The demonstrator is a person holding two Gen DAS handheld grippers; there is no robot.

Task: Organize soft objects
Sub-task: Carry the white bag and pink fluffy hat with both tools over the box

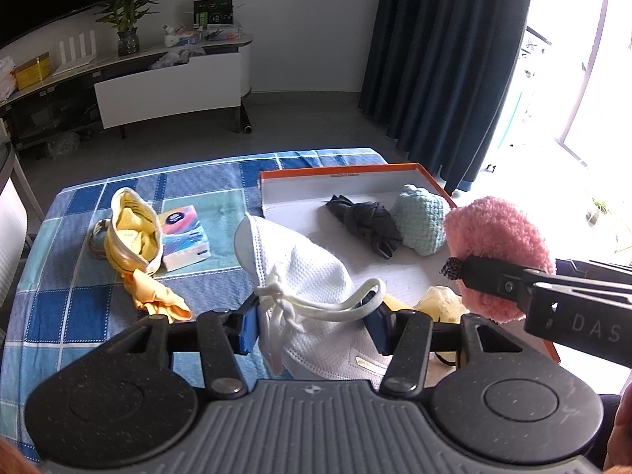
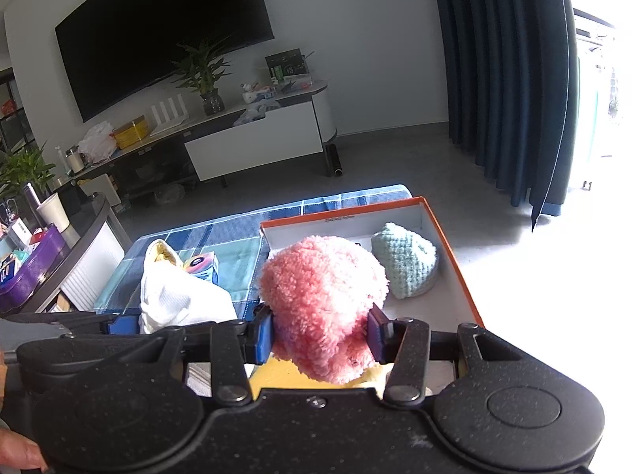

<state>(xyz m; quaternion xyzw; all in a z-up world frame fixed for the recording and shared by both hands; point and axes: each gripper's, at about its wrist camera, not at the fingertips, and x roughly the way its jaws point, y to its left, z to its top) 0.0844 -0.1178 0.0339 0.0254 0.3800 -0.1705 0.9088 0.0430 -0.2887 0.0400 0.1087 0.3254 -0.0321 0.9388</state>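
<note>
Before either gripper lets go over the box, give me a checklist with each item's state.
1. Left gripper shut on white mesh bag: ok.
2. Right gripper shut on pink fluffy item: ok.
3. Free floor in orange-rimmed box: ok.
4. Dark cloth and mint knit item already inside: ok.
5. Pink item fully over box: cannot tell.

Strong daylight from the window (image 1: 584, 79) on the right — blown out to pure white in both views, washing over the floor (image 2: 533, 276) there. The left side of the room is dimmer, TV (image 2: 158, 31) near black. Heavy fisheye bending at the edges — curtain (image 1: 446, 71) and cabinet lines curve. Focus is fairly sharp, slightly soft up close.
</note>
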